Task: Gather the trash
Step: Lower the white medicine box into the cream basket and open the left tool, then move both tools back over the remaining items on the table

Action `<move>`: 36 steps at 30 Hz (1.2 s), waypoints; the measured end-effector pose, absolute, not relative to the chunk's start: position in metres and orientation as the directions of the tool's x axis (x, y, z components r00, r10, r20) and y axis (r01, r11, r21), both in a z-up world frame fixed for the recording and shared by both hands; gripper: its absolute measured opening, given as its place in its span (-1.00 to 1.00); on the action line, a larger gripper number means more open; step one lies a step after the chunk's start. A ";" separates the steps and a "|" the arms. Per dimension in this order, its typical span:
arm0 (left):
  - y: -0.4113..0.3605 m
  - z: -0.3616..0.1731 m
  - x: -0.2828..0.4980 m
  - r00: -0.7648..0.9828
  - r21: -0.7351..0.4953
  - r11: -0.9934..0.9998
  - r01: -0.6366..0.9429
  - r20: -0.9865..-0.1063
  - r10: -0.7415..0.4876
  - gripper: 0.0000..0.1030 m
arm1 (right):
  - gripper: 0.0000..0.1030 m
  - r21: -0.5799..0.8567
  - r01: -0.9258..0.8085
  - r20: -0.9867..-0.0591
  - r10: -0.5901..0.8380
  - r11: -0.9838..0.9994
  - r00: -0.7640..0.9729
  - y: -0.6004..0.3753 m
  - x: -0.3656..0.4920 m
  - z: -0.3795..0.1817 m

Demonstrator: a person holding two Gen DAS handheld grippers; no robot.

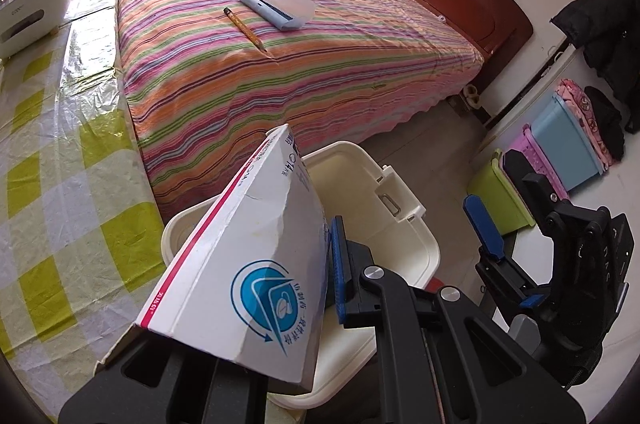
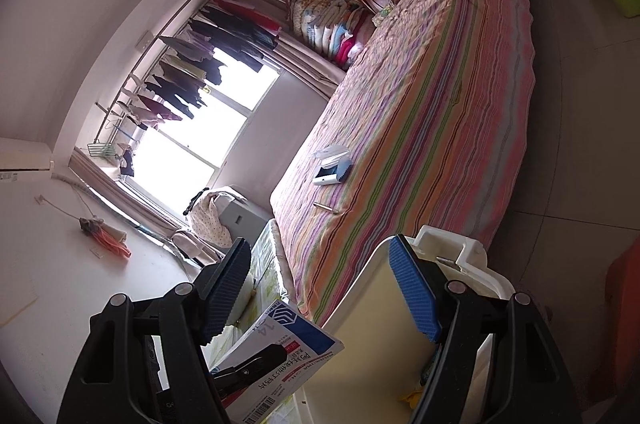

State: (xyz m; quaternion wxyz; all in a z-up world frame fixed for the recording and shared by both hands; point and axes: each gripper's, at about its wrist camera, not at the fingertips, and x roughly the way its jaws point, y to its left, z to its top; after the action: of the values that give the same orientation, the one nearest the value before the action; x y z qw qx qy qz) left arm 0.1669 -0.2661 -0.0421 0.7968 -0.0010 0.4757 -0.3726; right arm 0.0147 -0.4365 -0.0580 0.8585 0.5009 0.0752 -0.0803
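Observation:
My left gripper (image 1: 280, 252) is shut on a crumpled white cardboard box (image 1: 248, 264) with a blue logo and a red stripe. It holds the box over the open cream trash bin (image 1: 404, 224). The box also shows in the right wrist view (image 2: 288, 356), low and left of the bin (image 2: 472, 256). My right gripper (image 2: 324, 288) is open and empty, its right finger next to the bin's raised lid. The right gripper shows in the left wrist view (image 1: 484, 224) beside the bin.
A striped bed (image 1: 280, 63) lies ahead with a pencil (image 1: 244, 27) and an open blue case (image 1: 272, 3) on it. A table with a green checked cloth (image 1: 60, 163) is at the left. Coloured storage bins (image 1: 560, 151) stand at the right.

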 end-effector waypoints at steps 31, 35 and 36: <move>-0.218 -0.028 0.157 0.397 -0.299 0.807 0.510 -0.750 -0.529 0.60 | 0.36 0.851 0.200 -0.220 -0.017 0.486 0.975 -0.432 0.023 -0.057; -0.191 -0.028 0.157 0.404 -0.302 0.821 0.485 -0.755 -0.517 0.60 | 0.36 0.848 0.196 -0.225 0.001 0.493 0.974 -0.426 0.028 -0.055; -0.185 -0.028 0.157 0.406 -0.304 0.824 0.478 -0.755 -0.514 0.60 | 0.36 0.847 0.194 -0.226 0.005 0.494 0.974 -0.424 0.030 -0.055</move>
State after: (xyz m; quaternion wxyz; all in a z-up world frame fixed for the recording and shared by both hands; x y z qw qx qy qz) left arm 0.1567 -0.1847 -0.0275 0.8383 -0.0201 0.4575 -0.2958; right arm 0.0298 -0.4243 -0.0550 0.8586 0.4998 0.0997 -0.0551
